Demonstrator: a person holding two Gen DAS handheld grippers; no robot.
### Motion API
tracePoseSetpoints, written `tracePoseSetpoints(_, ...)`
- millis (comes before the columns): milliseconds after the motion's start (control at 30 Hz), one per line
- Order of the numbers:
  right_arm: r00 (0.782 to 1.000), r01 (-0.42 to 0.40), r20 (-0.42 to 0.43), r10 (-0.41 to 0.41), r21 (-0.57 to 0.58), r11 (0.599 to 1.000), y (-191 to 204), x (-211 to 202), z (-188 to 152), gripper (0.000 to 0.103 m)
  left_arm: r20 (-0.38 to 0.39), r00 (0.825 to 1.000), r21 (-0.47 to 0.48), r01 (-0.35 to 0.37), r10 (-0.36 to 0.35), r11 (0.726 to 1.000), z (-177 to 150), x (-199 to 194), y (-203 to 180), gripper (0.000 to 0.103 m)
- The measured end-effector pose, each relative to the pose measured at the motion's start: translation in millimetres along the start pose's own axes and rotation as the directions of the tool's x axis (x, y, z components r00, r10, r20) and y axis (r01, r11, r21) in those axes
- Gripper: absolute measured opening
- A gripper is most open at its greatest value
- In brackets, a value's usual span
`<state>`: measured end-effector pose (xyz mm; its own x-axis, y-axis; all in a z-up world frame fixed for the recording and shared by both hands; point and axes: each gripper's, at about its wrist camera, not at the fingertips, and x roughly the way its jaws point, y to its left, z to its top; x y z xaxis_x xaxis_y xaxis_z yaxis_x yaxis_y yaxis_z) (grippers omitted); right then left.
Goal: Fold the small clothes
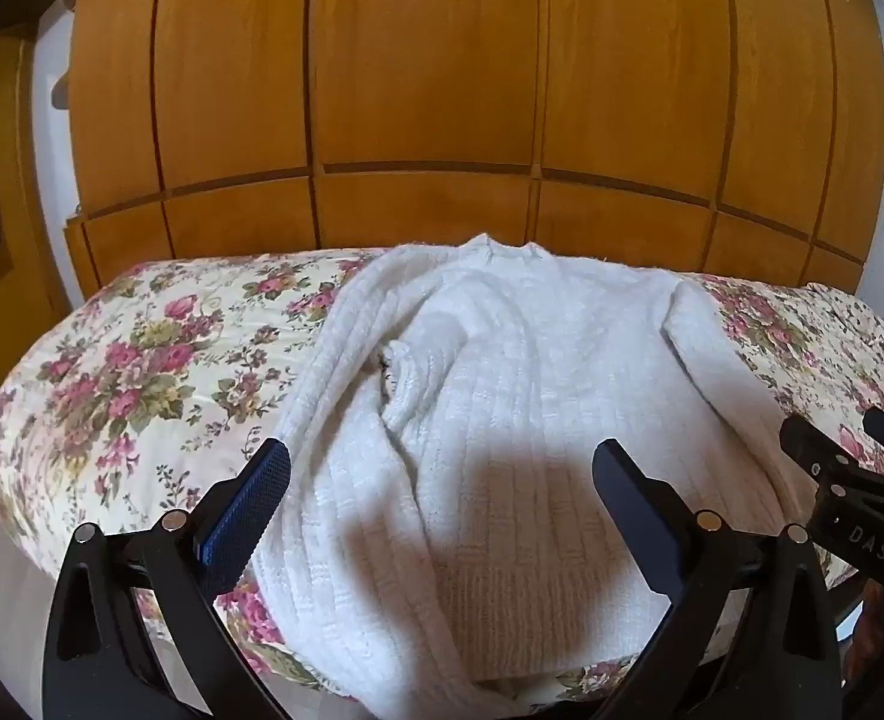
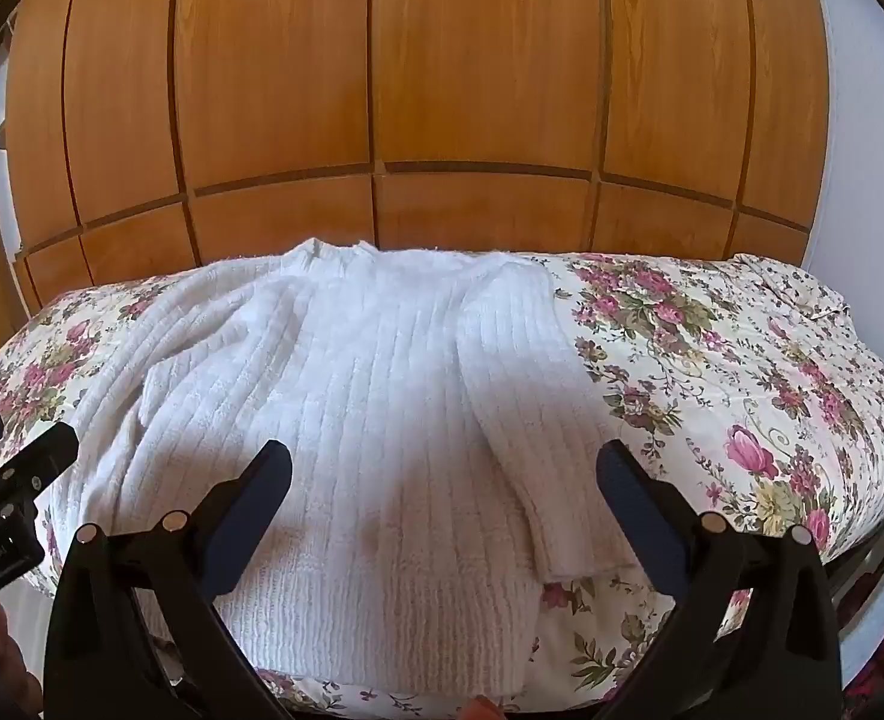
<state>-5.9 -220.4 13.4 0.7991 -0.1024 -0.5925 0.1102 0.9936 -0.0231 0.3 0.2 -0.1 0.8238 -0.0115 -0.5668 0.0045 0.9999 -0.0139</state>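
Both the left gripper point(image 1: 442, 474) and the right gripper point(image 2: 442, 474) hover with fingers spread wide, gripping nothing; the white knitted sweater point(image 1: 502, 372) lies flat on the floral bedspread point(image 1: 142, 360) beyond and between the fingertips

The left gripper point(image 1: 441, 468) points forward and down, and its 2 fingers stand wide apart with nothing between the pads. The right gripper point(image 2: 444, 468) has the same downward tilt, its jaws are also spread wide and hold nothing. The 2 grippers are side by side, near each other.
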Motion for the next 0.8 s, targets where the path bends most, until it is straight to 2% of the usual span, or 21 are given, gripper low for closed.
tracePoseSetpoints(367, 1.0, -0.007, -0.006, 0.007, 0.004, 1.0, -1, 2, 2, 0.101, 0.003, 1.0, 0.017, 0.009, -0.01, 1.0, -16, 4, 4, 0.1)
tracePoseSetpoints(433, 1.0, -0.007, -0.007, 0.007, 0.005, 1.0, -1, 3, 2, 0.101, -0.012, 1.0, -0.004, 0.001, -0.001, 1.0, -7, 6, 3, 0.1)
tracePoseSetpoints(800, 1.0, -0.012, -0.016, 0.012, 0.006, 1.0, 0, 4, 0, 0.101, -0.016, 1.0, -0.008, 0.007, -0.007, 1.0, -8, 7, 3, 0.1)
